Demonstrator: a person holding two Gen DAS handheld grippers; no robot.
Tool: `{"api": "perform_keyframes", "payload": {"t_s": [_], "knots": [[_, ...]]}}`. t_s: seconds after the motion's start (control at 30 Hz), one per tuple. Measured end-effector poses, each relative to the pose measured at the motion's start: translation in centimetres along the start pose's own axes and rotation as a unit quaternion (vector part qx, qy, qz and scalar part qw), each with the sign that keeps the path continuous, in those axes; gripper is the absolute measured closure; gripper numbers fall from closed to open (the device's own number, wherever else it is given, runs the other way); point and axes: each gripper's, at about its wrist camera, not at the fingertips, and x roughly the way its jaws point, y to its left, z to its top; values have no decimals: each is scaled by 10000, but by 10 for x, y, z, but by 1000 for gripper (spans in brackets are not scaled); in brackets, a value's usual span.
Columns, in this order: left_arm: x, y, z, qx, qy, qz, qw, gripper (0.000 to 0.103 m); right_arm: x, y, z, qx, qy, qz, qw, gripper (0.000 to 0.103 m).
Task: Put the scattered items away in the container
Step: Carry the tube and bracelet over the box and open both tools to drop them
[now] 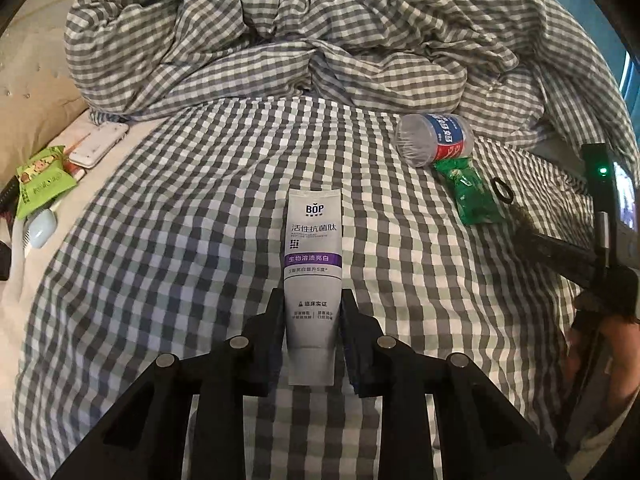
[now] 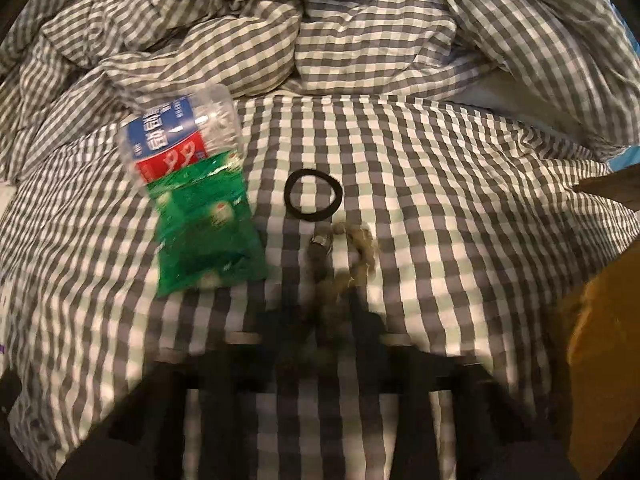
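My left gripper (image 1: 313, 300) is shut on a grey-white toothpaste tube (image 1: 313, 256) with a purple band, above the checked bedcover. A plastic bottle (image 1: 434, 138) with a blue and red label lies at the right, with a green packet (image 1: 470, 196) and a black hair band (image 1: 502, 189) beside it. In the right wrist view the same bottle (image 2: 180, 136), green packet (image 2: 204, 224) and hair band (image 2: 313, 196) lie ahead. My right gripper (image 2: 320, 312) is blurred; a dark and tan furry keychain (image 2: 340, 256) sits between its fingers.
A crumpled checked duvet (image 1: 300, 28) fills the back. At the left edge lie a green snack bag (image 1: 40, 186), a white case (image 1: 98, 146) and a pale blue brush (image 1: 40, 228). An orange-brown surface (image 2: 604, 312) shows at the right of the right wrist view.
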Motion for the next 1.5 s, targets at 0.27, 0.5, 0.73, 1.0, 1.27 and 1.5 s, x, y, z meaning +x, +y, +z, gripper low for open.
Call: {"api": "perform_keyframes", "payload": {"t_s": [0.27,0.5,0.73,1.0,1.27,1.5], "knots": [[-58,-7,-1,146,-314,-29,9994,77,-92,9,-29,-269,-347,623,9971,92],[-125,-45,-9,482,-602,-230,9968,76,-184,-19,-56,-475,-828,809,9921,92],[-194,-155,-10,1306,-960,-1122,9804,76,-270,-121,-75,27,-1405,515,9887,92],[-213,-308,-20,2203,-833,-2321,9438,76,-287,-249,-98,794,-1341,-294,9873,92],[-176,-370,-44,2694,-429,-2027,9405,42,-245,-298,-120,1164,-880,-437,9883,74],[-184,-346,-39,2472,-719,-1465,9551,9,-273,-300,-126,1095,-1426,-621,9817,23]]}}
